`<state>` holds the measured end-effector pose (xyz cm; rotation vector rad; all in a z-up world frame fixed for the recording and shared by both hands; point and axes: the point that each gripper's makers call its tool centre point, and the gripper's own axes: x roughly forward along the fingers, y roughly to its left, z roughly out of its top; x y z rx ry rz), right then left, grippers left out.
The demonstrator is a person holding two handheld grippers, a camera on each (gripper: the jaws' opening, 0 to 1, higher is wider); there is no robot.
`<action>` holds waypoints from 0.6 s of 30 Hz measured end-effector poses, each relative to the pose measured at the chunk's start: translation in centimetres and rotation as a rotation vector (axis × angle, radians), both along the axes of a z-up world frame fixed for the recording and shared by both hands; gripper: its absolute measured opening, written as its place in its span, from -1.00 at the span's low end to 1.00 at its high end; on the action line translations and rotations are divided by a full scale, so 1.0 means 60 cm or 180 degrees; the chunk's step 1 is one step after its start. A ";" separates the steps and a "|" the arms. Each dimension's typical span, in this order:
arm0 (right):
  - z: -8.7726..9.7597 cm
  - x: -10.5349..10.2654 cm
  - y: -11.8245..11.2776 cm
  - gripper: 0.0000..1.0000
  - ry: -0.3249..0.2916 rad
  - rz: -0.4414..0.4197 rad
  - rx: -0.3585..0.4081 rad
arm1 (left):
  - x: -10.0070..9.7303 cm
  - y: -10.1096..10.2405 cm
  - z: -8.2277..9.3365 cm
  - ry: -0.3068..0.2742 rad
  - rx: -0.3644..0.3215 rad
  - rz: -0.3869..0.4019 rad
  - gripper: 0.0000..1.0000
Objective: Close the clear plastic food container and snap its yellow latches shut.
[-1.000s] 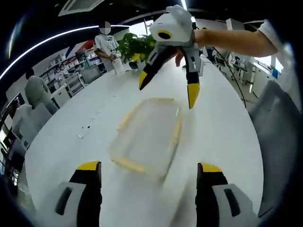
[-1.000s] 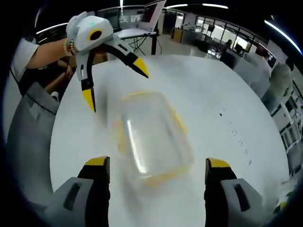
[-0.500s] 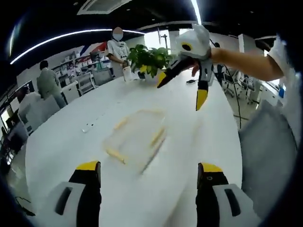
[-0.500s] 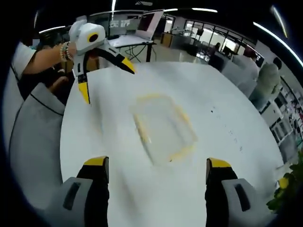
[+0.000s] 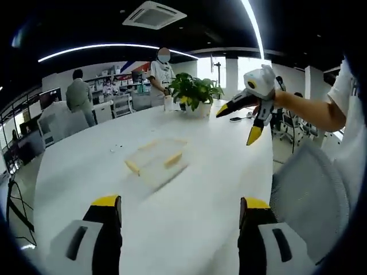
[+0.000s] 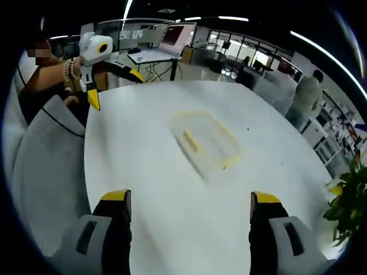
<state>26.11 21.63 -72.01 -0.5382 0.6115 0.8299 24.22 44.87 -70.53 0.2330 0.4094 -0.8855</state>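
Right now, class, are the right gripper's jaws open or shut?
Open. The right gripper hangs above the table with its yellow-tipped jaws spread wide, nothing between them, apart from the container.

Container (image 5: pixel 153 161) mid-table (image 5: pixel 200 189), plant (image 5: pixel 195 91) at the far edge behind it.

No legible text, label, brand, number or sign can be made out in either view; distant wall markings are too blurred to be read.
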 end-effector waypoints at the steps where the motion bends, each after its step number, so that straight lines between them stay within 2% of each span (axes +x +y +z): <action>1: -0.002 -0.007 -0.001 0.66 -0.0013 -0.0036 0.0017 | -0.008 0.003 0.000 -0.0011 -0.0011 0.0026 0.62; 4: -0.006 -0.041 0.004 0.68 -0.0020 -0.0189 0.0200 | -0.022 0.016 -0.004 -0.0027 0.0010 0.0218 0.66; 9: -0.007 -0.079 0.003 0.67 -0.0148 -0.0388 0.0298 | -0.052 0.033 -0.014 -0.0085 -0.0006 0.0367 0.69; 11: -0.008 -0.093 0.003 0.67 -0.0145 -0.0443 0.0371 | -0.069 0.035 -0.026 0.0025 -0.0062 0.0372 0.68; 14: -0.019 -0.113 0.002 0.65 -0.0124 -0.0499 0.0401 | -0.086 0.041 -0.044 0.0083 -0.0012 0.0397 0.67; 16: -0.029 -0.128 0.002 0.63 -0.0111 -0.0513 0.0407 | -0.094 0.052 -0.056 0.0045 0.0135 0.0468 0.65; 18: -0.043 -0.139 -0.005 0.62 -0.0084 -0.0611 0.0396 | -0.105 0.054 -0.057 0.0034 0.0102 0.0492 0.65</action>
